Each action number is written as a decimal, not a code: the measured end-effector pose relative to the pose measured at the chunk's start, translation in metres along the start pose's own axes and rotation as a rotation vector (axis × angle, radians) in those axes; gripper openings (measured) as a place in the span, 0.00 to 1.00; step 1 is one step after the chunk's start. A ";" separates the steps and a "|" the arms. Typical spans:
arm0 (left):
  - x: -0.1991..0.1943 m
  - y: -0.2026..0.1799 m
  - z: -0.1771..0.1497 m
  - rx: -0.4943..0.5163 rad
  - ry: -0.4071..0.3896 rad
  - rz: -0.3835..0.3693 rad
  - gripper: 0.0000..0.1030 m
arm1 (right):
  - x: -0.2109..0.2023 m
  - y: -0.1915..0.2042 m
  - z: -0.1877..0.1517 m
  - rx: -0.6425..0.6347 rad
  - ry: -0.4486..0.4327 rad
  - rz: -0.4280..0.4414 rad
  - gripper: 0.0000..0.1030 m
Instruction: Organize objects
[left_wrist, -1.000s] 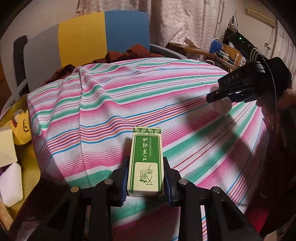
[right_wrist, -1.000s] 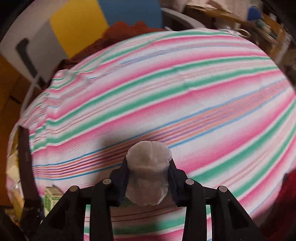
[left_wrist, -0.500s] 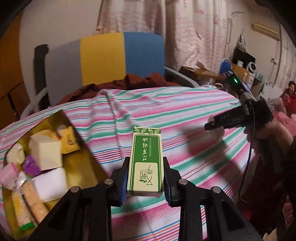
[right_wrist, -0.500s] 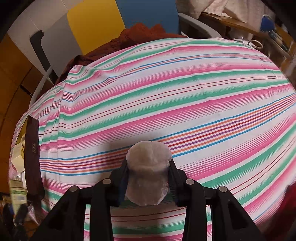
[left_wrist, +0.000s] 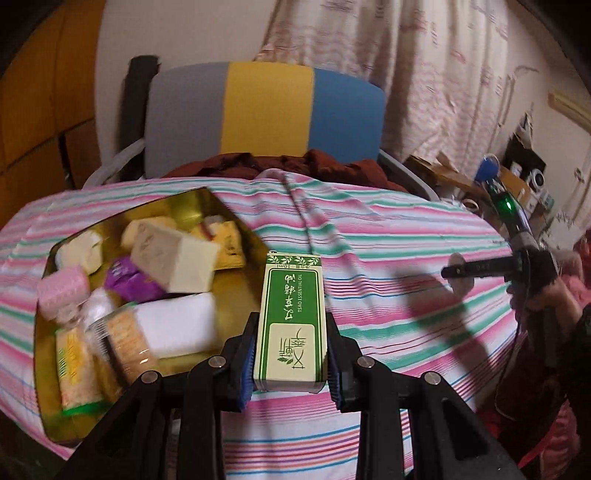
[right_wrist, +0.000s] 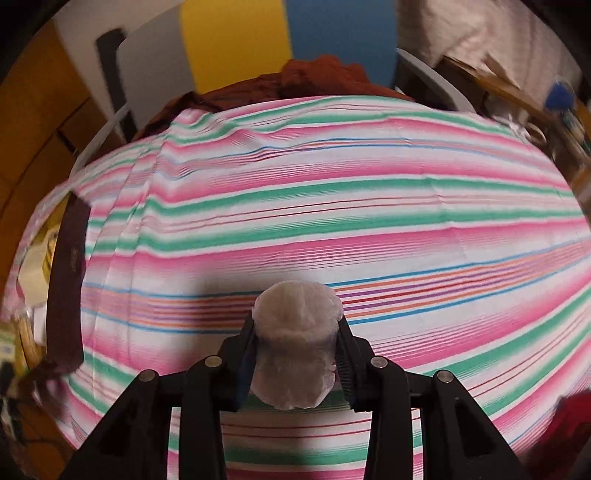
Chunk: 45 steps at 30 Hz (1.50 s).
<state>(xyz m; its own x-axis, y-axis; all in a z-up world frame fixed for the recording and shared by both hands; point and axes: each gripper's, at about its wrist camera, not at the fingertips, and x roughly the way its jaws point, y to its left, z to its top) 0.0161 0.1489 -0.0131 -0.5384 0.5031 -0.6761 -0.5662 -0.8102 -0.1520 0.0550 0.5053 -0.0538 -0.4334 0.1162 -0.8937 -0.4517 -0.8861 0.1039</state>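
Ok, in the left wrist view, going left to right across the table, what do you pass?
Gold tin full of small packets → green box held in the left gripper → bare striped tablecloth → right gripper holding a pale round thing.

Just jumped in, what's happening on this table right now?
A person holds a gripper in each hand above a striped tablecloth. The left gripper is clamped on a green essential oil box, held up beside an open gold tin already full of soaps and packets. The right gripper grips a pale wrapped lump over bare cloth. Neither item is in the tin yet.
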 end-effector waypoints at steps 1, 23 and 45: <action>-0.005 0.011 -0.001 -0.023 -0.006 0.006 0.30 | -0.002 0.008 -0.001 -0.022 0.001 0.000 0.37; -0.014 0.137 0.026 -0.311 -0.080 0.152 0.30 | -0.039 0.274 -0.024 -0.354 -0.091 0.396 0.43; -0.024 0.129 0.003 -0.338 -0.058 0.312 0.63 | -0.048 0.281 -0.052 -0.384 -0.174 0.299 0.81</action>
<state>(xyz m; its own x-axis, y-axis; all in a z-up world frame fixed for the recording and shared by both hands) -0.0458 0.0332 -0.0138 -0.6899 0.2276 -0.6872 -0.1409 -0.9734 -0.1808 -0.0110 0.2274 -0.0044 -0.6381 -0.1233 -0.7600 0.0165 -0.9891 0.1466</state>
